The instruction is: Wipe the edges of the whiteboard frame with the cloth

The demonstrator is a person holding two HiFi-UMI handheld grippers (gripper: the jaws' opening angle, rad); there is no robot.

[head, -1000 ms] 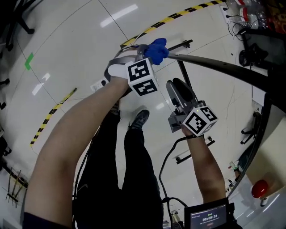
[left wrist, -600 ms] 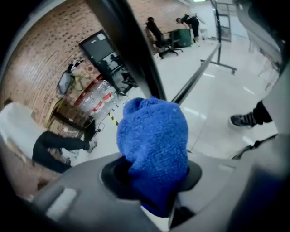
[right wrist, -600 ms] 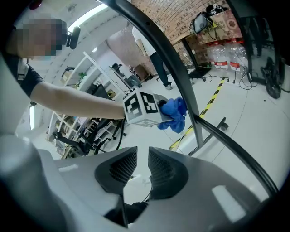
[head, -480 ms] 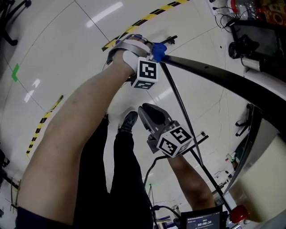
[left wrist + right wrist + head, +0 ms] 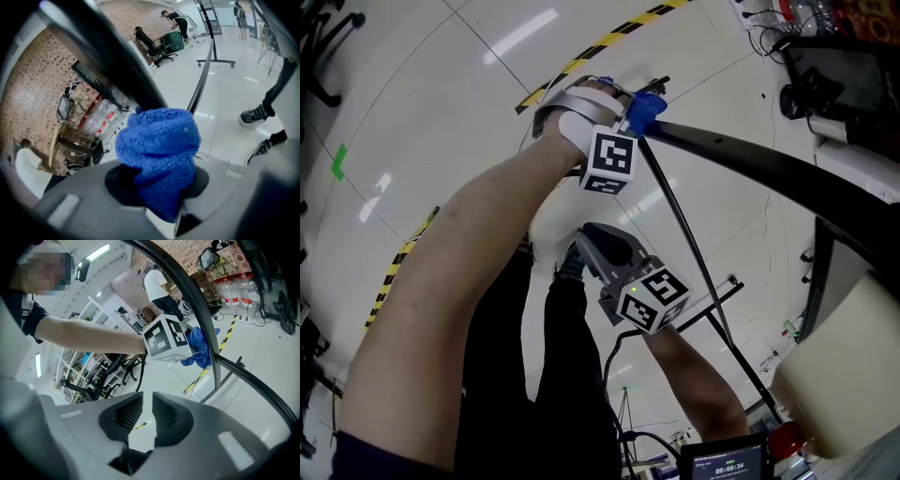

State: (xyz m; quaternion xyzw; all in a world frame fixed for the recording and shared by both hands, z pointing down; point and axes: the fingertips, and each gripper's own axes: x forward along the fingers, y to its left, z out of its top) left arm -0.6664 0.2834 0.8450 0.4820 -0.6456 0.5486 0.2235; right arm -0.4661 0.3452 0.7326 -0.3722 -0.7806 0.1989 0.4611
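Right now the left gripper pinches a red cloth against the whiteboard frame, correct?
Wrong colour: the cloth is blue, not red. The left gripper view shows the left gripper pinching it against the whiteboard frame.

Fuzzy, nubbly blue cloth (image 5: 159, 150); smooth dark frame (image 5: 750, 157) with slight sheen; glossy pale floor (image 5: 441, 112), mirror-bright with reflections.

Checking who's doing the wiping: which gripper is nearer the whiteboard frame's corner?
Left. The left gripper holds the blue cloth against that corner; the right gripper hangs below, apart, jaws just closing on nothing.
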